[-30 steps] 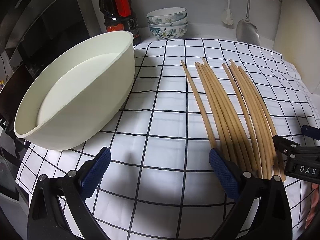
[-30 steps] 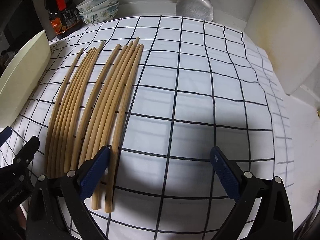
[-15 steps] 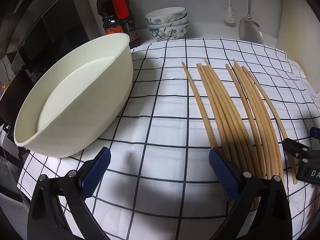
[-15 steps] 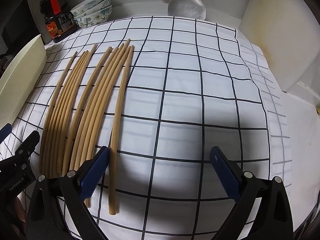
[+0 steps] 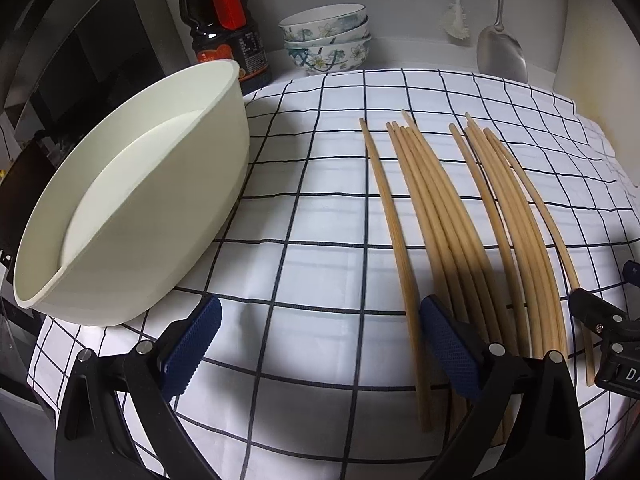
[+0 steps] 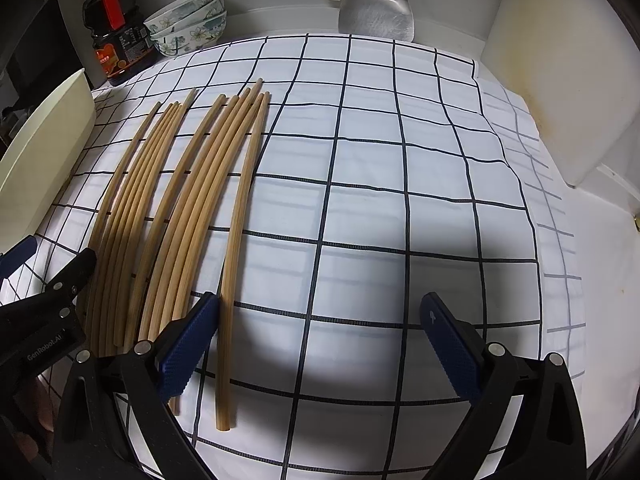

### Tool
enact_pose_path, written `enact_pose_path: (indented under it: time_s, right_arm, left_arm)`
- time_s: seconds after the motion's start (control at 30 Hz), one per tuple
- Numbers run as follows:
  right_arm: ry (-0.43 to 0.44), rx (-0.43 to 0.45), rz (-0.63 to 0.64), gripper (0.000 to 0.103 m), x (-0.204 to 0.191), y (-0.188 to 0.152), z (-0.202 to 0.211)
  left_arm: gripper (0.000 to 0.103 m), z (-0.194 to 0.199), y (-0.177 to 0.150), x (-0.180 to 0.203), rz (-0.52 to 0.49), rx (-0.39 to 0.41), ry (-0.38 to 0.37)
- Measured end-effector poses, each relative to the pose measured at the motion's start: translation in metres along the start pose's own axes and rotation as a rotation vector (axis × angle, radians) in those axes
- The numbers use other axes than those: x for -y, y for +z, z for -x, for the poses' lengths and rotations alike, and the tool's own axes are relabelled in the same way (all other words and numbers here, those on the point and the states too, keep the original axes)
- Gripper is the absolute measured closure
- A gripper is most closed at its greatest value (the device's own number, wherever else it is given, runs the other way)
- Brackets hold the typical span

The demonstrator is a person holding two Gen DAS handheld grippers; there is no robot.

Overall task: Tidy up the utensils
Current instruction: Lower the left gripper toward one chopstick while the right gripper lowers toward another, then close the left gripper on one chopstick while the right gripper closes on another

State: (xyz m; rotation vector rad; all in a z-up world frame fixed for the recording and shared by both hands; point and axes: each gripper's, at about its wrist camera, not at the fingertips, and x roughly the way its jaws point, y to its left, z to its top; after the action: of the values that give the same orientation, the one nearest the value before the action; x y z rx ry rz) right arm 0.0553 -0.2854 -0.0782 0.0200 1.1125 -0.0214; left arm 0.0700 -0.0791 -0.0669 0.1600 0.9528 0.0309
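Observation:
Several long bamboo chopsticks (image 5: 460,224) (image 6: 188,216) lie side by side on a black-and-white checked cloth (image 5: 320,208) (image 6: 400,184). One chopstick (image 6: 236,240) lies a little apart at the right of the bunch. My left gripper (image 5: 320,344) stands open above the cloth, its right pad over the near ends of the leftmost chopsticks. My right gripper (image 6: 320,340) is open too, its left pad beside the separated chopstick. Nothing sits between either pair of fingers. Each gripper shows at the edge of the other's view.
A large cream basin (image 5: 132,208) (image 6: 40,160) rests tilted at the left. Behind it stand a dark sauce bottle (image 5: 224,28) (image 6: 116,40) and stacked flowered bowls (image 5: 328,40) (image 6: 188,24). A metal spatula (image 5: 500,52) (image 6: 376,12) hangs at the back wall. A pale board (image 6: 560,80) leans at the right.
Both grippers have drawn back toward the near edge. The rightmost chopstick has slid away from the bunch toward the right gripper's left pad.

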Motion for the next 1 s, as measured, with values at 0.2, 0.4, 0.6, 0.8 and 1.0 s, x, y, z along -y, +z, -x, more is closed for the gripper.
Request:
enact_pose_path:
  time_s: [0.2, 0.4, 0.6, 0.8, 1.0]
  right_arm:
    - [-0.008, 0.031, 0.007, 0.008, -0.003, 0.002, -0.001]
    - [-0.015, 0.073, 0.013, 0.008, -0.006, 0.014, -0.007]
    - [0.004, 0.107, 0.010, 0.009, -0.006, 0.022, -0.013]
    - [0.030, 0.142, 0.045, 0.048, -0.017, 0.022, -0.007]
    - [0.016, 0.149, 0.070, 0.096, -0.025, 0.021, -0.003]
  left_arm:
    - [0.005, -0.007, 0.012, 0.001, -0.016, -0.029, 0.021]
    - [0.005, -0.013, 0.022, 0.004, -0.031, -0.019, 0.028]
    - [0.015, -0.017, 0.028, 0.006, -0.021, 0.000, -0.016]
    - [0.055, -0.011, 0.025, 0.013, -0.021, 0.014, -0.096]
    - [0.096, -0.007, 0.023, 0.021, -0.029, 0.010, -0.158]
